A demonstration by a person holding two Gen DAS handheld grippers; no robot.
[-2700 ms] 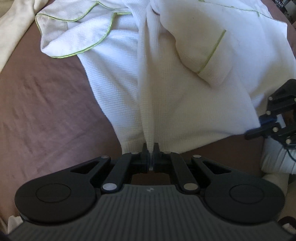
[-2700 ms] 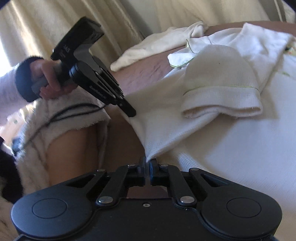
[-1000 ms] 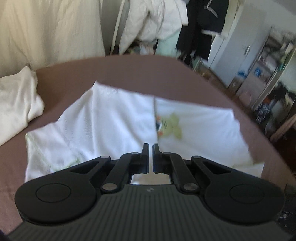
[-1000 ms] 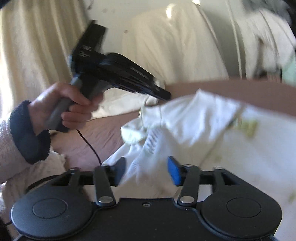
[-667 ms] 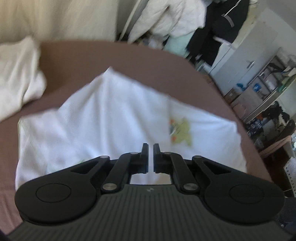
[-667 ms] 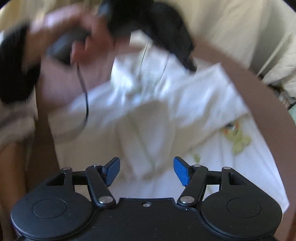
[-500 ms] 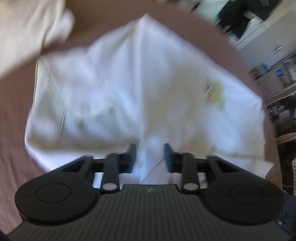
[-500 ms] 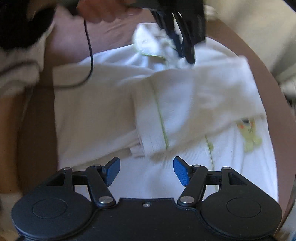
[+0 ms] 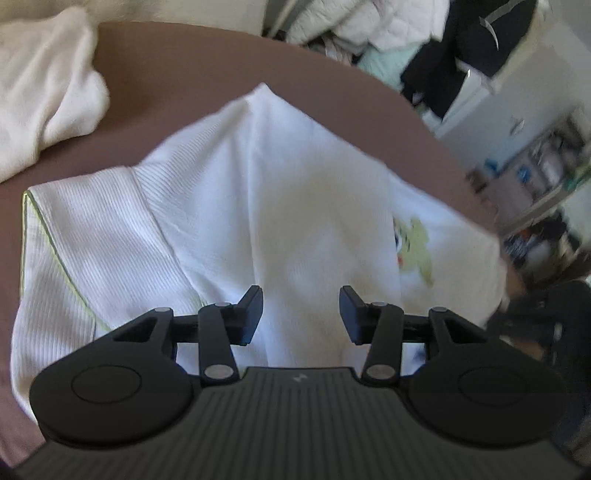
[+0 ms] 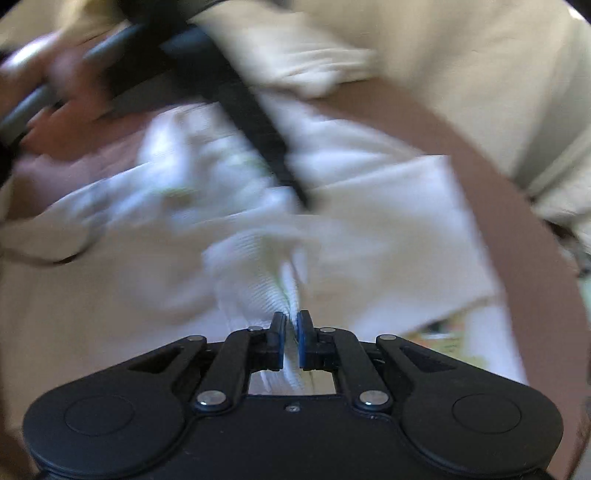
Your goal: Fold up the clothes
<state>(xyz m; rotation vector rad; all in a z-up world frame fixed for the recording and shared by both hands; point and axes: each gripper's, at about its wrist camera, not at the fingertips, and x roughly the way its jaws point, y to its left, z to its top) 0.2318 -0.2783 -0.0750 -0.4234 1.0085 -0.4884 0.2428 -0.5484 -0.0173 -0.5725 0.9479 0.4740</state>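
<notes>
A white ribbed garment (image 9: 280, 206) with green piping and a small green cartoon print (image 9: 415, 247) lies folded on the brown bed (image 9: 207, 74). My left gripper (image 9: 301, 308) hovers just above it, its jaws opening, with nothing pinched between the fingers. In the blurred right wrist view my right gripper (image 10: 291, 334) is shut on a ribbed, green-piped edge of the white garment (image 10: 266, 280). The left gripper's black body (image 10: 236, 96) reaches in from the upper left, held by a hand (image 10: 62, 122).
A cream cloth (image 9: 44, 92) lies bunched at the far left of the bed. Beyond the bed's far edge hang coats (image 9: 424, 33) and stands a cluttered shelf (image 9: 546, 177). Pale curtains (image 10: 461, 66) hang behind the bed.
The left gripper came down toward the garment and its jaws went from shut to apart. The right gripper swung over the folded sleeve and closed on its edge.
</notes>
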